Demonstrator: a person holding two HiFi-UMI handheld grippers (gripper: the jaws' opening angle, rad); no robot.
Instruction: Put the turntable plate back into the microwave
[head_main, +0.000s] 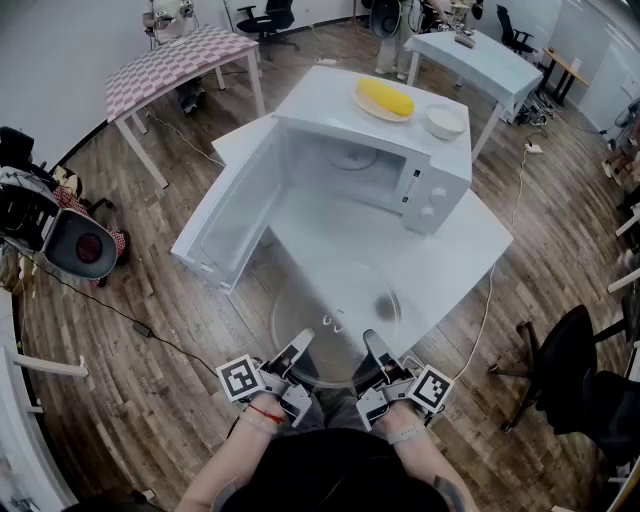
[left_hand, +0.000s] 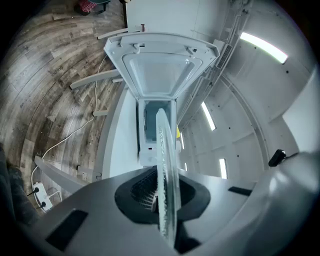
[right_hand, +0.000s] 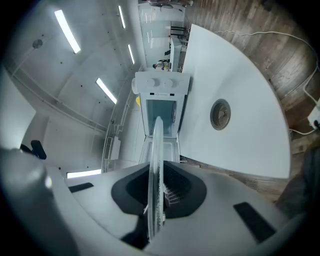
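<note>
A clear glass turntable plate (head_main: 335, 318) hangs flat over the near part of the white table (head_main: 470, 250). My left gripper (head_main: 300, 347) is shut on its near rim and my right gripper (head_main: 372, 347) is shut on the rim beside it. The white microwave (head_main: 430, 185) stands beyond, its door (head_main: 225, 215) swung open to the left and its cavity (head_main: 345, 165) facing the plate. In the left gripper view the plate (left_hand: 165, 165) shows edge-on in my left gripper (left_hand: 162, 200). The right gripper view also has the plate (right_hand: 156, 165) edge-on, in my right gripper (right_hand: 157, 200), pointing at the microwave (right_hand: 161, 102).
On top of the microwave sit a dish with a yellow item (head_main: 385, 98) and a white bowl (head_main: 445, 121). A round grommet (right_hand: 220, 114) is set in the tabletop. A checkered table (head_main: 180, 65) stands far left, an office chair (head_main: 570, 370) at the right, a cable (head_main: 130, 320) on the floor.
</note>
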